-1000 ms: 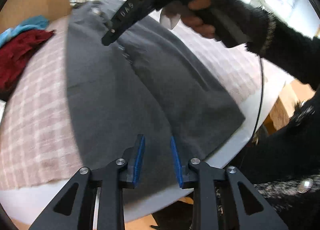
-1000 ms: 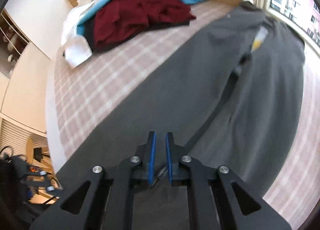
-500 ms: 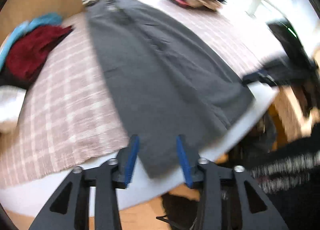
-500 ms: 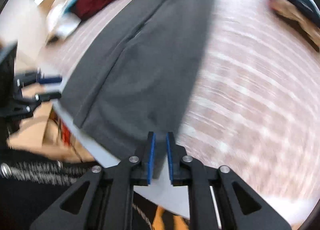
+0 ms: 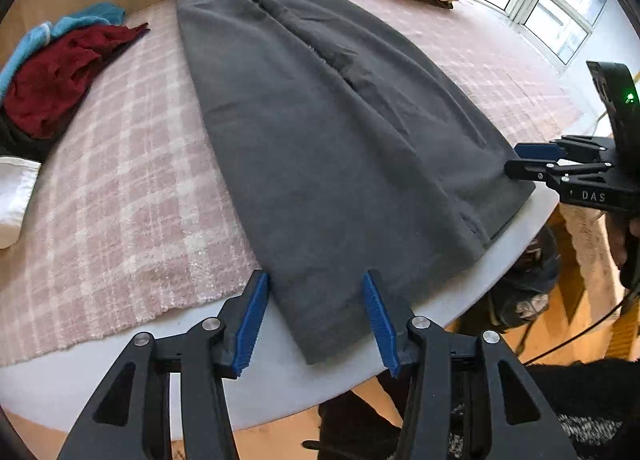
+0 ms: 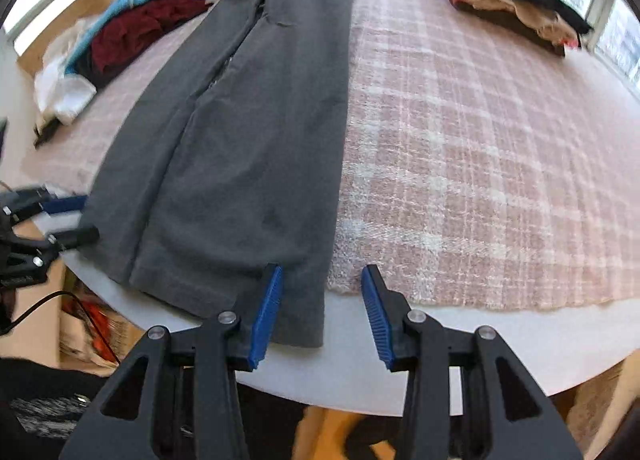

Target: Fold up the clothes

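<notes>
The left gripper (image 5: 316,316) has its fingers apart, just opened wider, over the near left corner of the grey garment (image 5: 320,131), with nothing pressed between them. The right gripper (image 6: 322,312) is the same, fingers apart and newly widened, at the near right corner beside the pink checked blanket (image 6: 480,139). The garment lies flat, with its long axis running away from both grippers to the far window, so I judge the fold goes forward.

Sunlit windows (image 5: 560,19) (wooden floor (image 5: 592,324)).
</notes>
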### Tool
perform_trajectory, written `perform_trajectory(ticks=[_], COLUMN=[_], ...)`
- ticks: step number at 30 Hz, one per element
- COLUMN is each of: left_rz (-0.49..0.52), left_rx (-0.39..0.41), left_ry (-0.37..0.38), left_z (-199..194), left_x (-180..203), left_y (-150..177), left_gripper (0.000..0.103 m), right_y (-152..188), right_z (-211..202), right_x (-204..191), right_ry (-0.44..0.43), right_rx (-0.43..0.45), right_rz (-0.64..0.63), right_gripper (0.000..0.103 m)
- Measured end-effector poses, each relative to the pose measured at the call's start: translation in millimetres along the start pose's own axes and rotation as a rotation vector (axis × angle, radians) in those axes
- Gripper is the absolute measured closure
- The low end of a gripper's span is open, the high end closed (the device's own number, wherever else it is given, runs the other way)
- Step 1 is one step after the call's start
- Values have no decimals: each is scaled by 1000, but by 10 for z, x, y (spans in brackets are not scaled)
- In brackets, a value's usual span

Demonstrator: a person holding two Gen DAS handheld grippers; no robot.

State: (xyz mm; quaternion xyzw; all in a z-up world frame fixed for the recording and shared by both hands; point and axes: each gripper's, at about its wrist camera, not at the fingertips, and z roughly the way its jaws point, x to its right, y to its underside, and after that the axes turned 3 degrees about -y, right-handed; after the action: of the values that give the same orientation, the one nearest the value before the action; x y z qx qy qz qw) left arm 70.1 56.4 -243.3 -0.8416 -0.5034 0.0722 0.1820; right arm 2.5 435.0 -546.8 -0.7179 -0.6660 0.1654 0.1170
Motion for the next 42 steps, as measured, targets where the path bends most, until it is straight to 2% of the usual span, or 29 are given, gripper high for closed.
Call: perform_trajectory(ticks=[4,5,7,8,9,10,15,21,26,29,31,35,38,39,41,42], left_rz=[27,40,43,44,32,19,-4,-39,-68,-80,-80,-87,-105,-114,-156,-176], left_rx=[27,36,40,41,38,34,43,47,89,135,173,236,231,215,154,156], left_ry=[-27,-29,-14,-8,17,42,108,187,253,276,264,202,150,123,71,64], left_z=[7,5,4,-1,-15,-29,-122,-127,-340,-499,-534,-467,-175,-40,252,236], left_x=[88,118,126,121,80,37,-51,-185,-339,-516,-703,-1005,-1153,-1224,-1379,-1449], left_y=[50,69,86,98,97,96,139,54,-177,-410,-597,-1078,-1487,-1630,-1800,-1809], left_gripper=[57,61,80,84,93,96,98,99,99,99,98,98,97,94,88,87], right_y=[3,1,11,16,20,21,-109,-137,-344,-665,-944,-1653,-2155,-2336,-2598,-2666], right_z=[21,20,6,-3,-13,-17,-70,-10,-232,-440,-506,-313,23,187,420,419], right_x=[-97,-120,-110,-96,-82,-58,116,173,326,427,515,664,760,787,850,889], right_ry=[32,27,0,-16,-32,-47,-151,-193,-311,-378,-408,-389,-385,-350,-248,-257], right_rx=[5,6,4,3,1,-1,15,-15,61,138,181,220,186,149,73,73], right_rz=[-2,-1,7,13,19,33,159,212,326,352,353,313,273,253,236,231], right_gripper=[64,70,77,81,86,94,97,99,100,100,100,100,96,88,84,84])
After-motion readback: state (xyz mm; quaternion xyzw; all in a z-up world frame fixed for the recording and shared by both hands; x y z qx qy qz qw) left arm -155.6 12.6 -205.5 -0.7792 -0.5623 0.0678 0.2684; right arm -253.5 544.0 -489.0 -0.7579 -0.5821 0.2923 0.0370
